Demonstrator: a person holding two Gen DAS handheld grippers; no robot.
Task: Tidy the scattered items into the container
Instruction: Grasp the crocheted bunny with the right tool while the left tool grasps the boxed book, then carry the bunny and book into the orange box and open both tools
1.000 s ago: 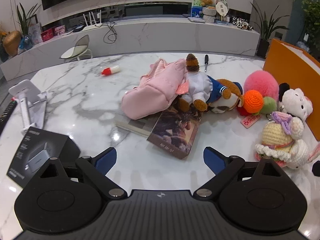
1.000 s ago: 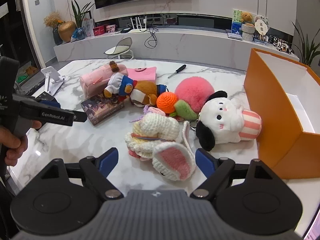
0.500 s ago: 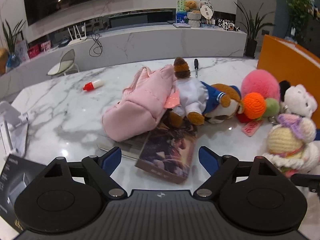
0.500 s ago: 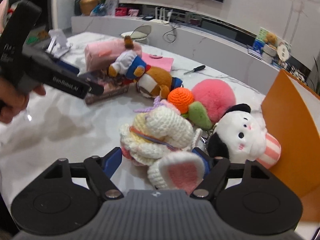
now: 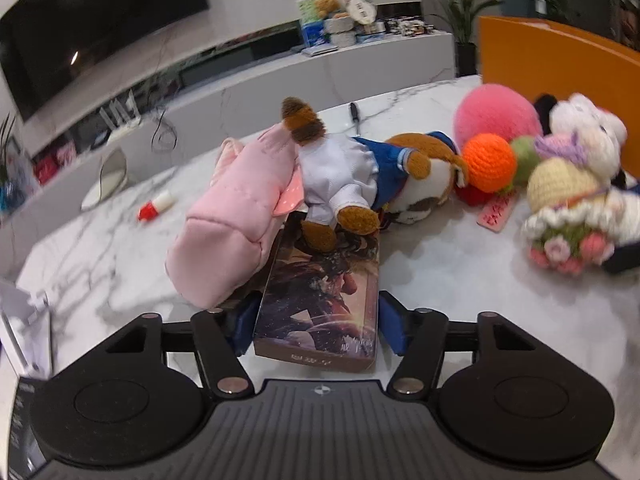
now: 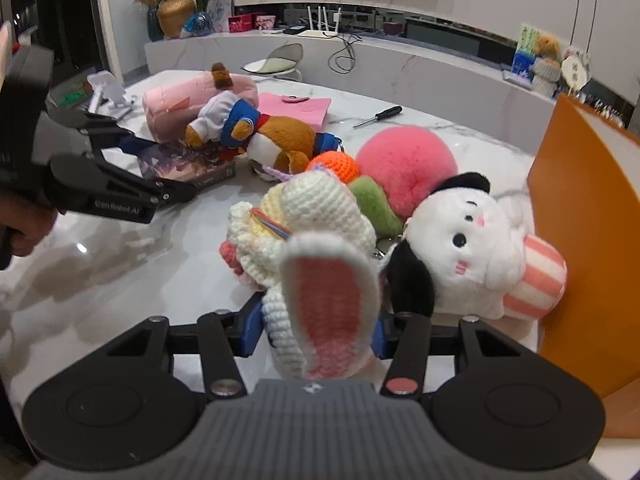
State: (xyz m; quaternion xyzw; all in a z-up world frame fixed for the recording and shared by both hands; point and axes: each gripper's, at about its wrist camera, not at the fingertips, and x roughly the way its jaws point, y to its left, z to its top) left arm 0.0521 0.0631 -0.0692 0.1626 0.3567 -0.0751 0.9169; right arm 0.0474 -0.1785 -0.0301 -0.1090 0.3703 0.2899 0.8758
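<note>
A: Left gripper (image 5: 318,330) entry. The illustrated box (image 5: 324,292) is lying flat on the marble bench (image 5: 460,280), its near end sitting between the two blue fingers (image 5: 390,328). The fingers are closing; both are lying just beside the box's long sides (I cannot tell if the pads are pressing yet).

B: What is resting on the box's far end?

A: The sailor-suit plush (image 5: 352,176) is lying with its feet on it, and the pink pouch (image 5: 236,216) is leaning against the box's left edge.

B: Right gripper (image 6: 316,330)?

A: The crocheted bunny (image 6: 316,232) is lying on the bench, with its pink-lined ear (image 6: 330,304) sticking toward the camera between the fingers (image 6: 252,326). Those fingers are closing too, standing narrow, right at the ear's sides (contact unclear).

B: And the container?

A: The orange box (image 6: 580,208) is standing at the bench's right edge. The black-eared white plush (image 6: 468,248) is lying against its wall, just beside the bunny; the pink pom-pom (image 6: 404,160) and orange crochet ball (image 6: 334,164) are sitting behind.
</note>
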